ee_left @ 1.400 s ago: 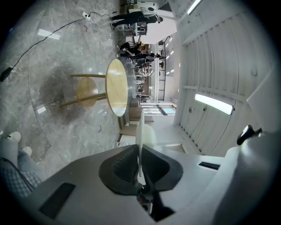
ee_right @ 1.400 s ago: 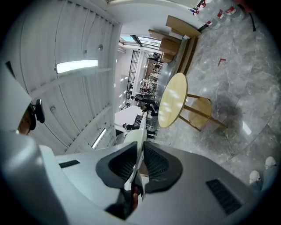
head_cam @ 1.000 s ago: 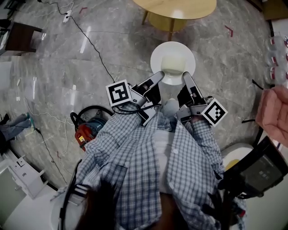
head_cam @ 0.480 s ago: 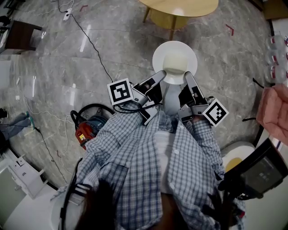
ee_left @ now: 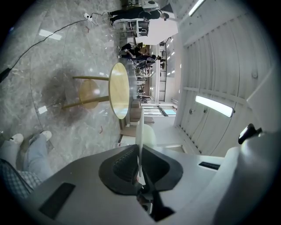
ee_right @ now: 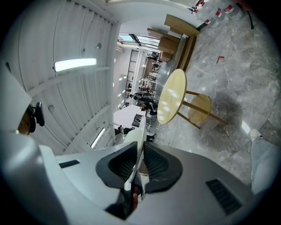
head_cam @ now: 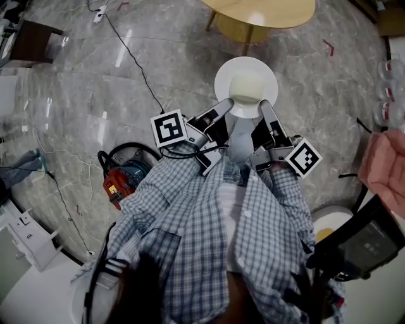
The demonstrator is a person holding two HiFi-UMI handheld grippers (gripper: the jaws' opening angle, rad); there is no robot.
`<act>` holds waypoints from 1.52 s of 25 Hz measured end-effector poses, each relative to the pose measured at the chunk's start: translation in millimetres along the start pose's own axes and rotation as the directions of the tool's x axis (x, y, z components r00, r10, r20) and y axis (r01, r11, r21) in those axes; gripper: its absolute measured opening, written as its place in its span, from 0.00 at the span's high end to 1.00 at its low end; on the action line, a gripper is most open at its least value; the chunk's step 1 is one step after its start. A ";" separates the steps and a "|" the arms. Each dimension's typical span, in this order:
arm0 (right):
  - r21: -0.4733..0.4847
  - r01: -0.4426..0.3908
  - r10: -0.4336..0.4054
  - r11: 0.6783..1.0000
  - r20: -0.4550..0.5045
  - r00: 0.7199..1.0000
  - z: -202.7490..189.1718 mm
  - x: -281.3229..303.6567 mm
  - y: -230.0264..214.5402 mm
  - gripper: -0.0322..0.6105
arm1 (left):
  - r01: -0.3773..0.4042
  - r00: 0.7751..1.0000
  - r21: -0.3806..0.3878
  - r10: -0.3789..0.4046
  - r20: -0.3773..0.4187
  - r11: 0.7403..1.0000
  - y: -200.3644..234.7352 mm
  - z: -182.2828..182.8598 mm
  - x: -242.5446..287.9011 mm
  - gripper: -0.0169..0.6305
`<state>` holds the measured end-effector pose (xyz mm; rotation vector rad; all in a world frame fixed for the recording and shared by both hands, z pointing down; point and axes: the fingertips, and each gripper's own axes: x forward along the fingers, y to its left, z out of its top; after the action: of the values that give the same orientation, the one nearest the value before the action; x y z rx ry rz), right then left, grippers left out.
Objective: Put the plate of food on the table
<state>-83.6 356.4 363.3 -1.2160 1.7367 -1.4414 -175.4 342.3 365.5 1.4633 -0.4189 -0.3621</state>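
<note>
A white plate [head_cam: 245,87] with a pale cream block of food on it is carried level above the marble floor, just short of the round wooden table [head_cam: 259,11]. My left gripper [head_cam: 226,107] is shut on the plate's near-left rim, my right gripper [head_cam: 264,108] on its near-right rim. In the left gripper view the plate [ee_left: 140,132] shows edge-on between the black pads, the table [ee_left: 119,90] beyond. The right gripper view shows the plate rim [ee_right: 139,145] pinched likewise, with the table [ee_right: 171,96] ahead.
A red and blue vacuum cleaner [head_cam: 121,180] with its hose lies on the floor at my left. A black cable [head_cam: 130,57] runs across the floor. A person's hand in a pink sleeve [head_cam: 386,169] and a dark stand [head_cam: 361,240] are at the right.
The plate and both grippers have shifted slightly forward toward the table. The grips are unchanged.
</note>
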 end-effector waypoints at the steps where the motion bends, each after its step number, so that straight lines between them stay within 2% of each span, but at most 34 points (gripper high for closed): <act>1: 0.004 0.002 -0.002 1.000 -0.001 1.000 -0.9 -0.3 -1.5 0.87 | -0.002 1.000 0.001 0.002 0.002 1.000 1.4 -0.2 -0.5 0.94; 11: 0.010 0.003 -0.003 1.000 -0.004 1.000 29.0 18.0 -9.3 0.87 | -0.004 1.000 -0.002 0.004 -0.004 1.000 1.1 15.8 31.8 0.94; 18: 0.010 0.003 -0.003 1.000 -0.030 1.000 89.8 51.8 -20.0 0.87 | -0.008 1.000 -0.010 0.008 0.022 1.000 -5.5 44.1 93.3 0.94; 38: 0.007 -0.037 0.038 0.999 -0.111 0.993 185.4 111.7 -41.3 0.87 | -0.004 0.994 -0.008 0.005 0.106 1.000 -10.0 90.6 190.6 0.94</act>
<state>40.3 174.2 368.8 -1.1135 1.8192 -1.5158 -52.1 170.8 370.9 1.4398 -0.5054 -0.4391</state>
